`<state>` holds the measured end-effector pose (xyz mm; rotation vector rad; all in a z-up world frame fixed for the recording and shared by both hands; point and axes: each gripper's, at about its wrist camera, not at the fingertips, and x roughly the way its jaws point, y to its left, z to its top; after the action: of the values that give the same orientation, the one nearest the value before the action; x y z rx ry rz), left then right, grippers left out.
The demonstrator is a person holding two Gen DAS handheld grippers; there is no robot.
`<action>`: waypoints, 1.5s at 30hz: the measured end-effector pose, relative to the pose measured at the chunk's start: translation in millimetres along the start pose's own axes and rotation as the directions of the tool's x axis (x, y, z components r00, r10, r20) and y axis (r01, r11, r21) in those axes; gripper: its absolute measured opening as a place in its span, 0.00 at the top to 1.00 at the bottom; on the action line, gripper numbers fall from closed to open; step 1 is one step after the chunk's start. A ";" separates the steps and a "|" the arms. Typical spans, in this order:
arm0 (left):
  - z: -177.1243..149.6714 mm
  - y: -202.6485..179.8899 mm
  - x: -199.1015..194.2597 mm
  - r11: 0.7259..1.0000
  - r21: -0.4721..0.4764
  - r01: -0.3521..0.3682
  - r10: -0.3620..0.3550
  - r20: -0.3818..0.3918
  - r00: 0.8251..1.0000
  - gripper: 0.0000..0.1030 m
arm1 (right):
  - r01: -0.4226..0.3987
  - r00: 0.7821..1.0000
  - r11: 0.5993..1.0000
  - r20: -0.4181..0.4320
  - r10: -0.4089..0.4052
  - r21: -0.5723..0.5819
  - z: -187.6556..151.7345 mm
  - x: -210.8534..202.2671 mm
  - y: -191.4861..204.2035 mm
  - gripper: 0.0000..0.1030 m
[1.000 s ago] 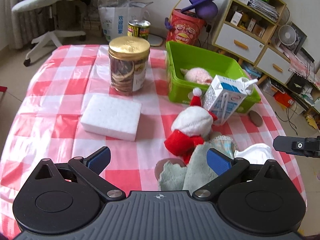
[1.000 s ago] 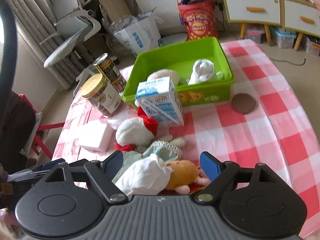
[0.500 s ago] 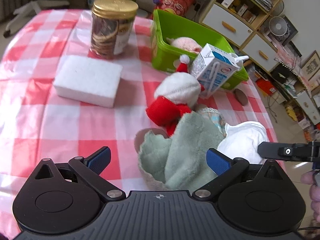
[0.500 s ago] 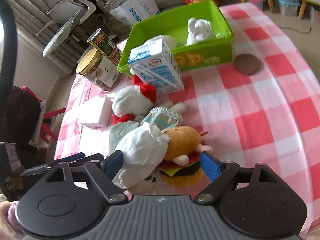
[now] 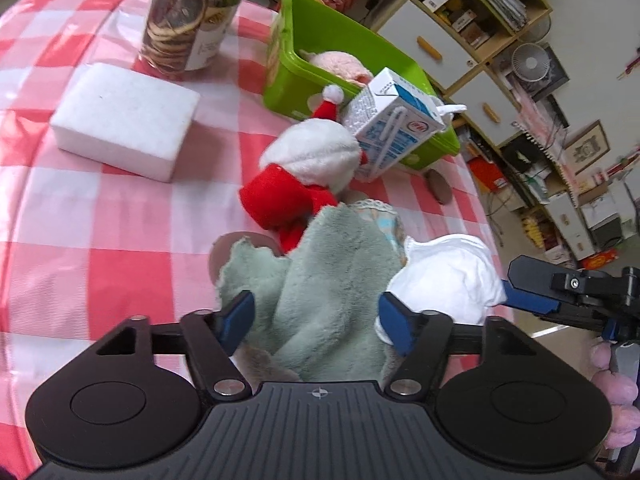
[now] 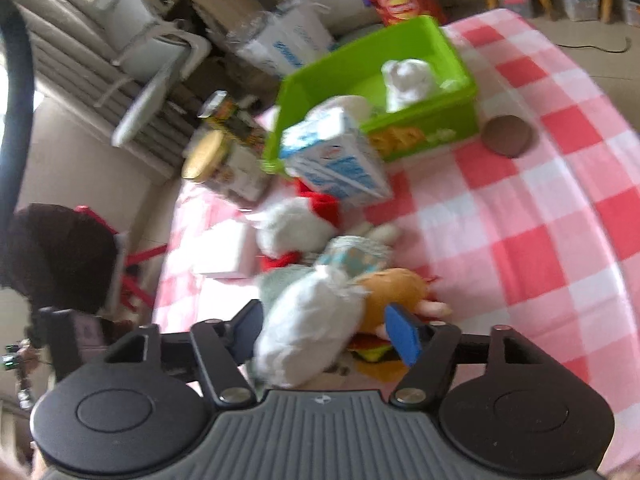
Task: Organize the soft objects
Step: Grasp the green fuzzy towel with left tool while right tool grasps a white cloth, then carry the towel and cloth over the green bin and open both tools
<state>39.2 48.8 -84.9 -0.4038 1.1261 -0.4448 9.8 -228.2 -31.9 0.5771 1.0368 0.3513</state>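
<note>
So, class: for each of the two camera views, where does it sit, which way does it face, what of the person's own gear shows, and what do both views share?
Left wrist: sits on the left hand-held gripper, faces along its fingers over the green cloth toward the green bin; the right hand-held gripper enters at right.
Right wrist: sits on the right hand-held gripper, faces over the white bundle and burger plush toward the bin.
Shared: milk carton, Santa plush, bin, bundle.

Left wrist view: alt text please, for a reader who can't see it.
The left hand-held gripper, open, straddles a green cloth on a red-checked table. Beyond lie a Santa plush, a milk carton, a green bin, a white sponge and a jar.
</note>
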 end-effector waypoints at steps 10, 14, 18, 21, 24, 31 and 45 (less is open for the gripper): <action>-0.5 1.8 9.4 0.998 -0.049 0.042 -0.043 -0.008 0.999 0.76 | 0.001 0.998 1.000 -0.067 -0.001 0.001 -9.0 32.1 3.4 0.73; -0.6 -2.4 7.4 0.999 -0.035 0.031 -0.031 0.000 1.000 0.93 | -0.022 0.998 1.000 -0.060 0.022 0.004 -10.5 34.4 1.8 0.87; -0.4 -7.9 3.0 1.000 -0.013 0.023 -0.023 0.012 1.000 0.97 | -0.024 0.999 1.000 -0.037 0.023 -0.008 -10.5 29.4 3.2 0.95; 0.1 -10.3 -1.1 0.999 -0.006 0.032 -0.032 0.018 0.999 0.98 | -0.026 0.999 1.000 -0.023 0.025 -0.010 -9.3 25.3 3.2 0.98; 0.6 -10.7 -7.0 0.999 -0.004 0.043 -0.043 0.032 0.999 0.98 | -0.031 0.999 0.999 -0.010 0.031 -0.008 -7.9 21.0 3.0 0.98; 5.9 -9.0 -23.3 0.997 -0.024 0.078 -0.076 0.085 0.993 0.98 | -0.049 0.998 0.999 0.036 0.049 -0.007 -4.3 8.4 4.0 0.99; 19.4 -4.3 -56.9 0.991 -0.060 0.117 -0.100 0.224 0.969 0.99 | -0.071 0.990 0.993 0.128 0.059 0.098 11.0 -14.5 -20.3 0.99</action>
<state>35.9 77.0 -31.8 -0.5674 0.9087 -0.4438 12.7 -255.2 -29.7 0.7173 0.9205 0.3167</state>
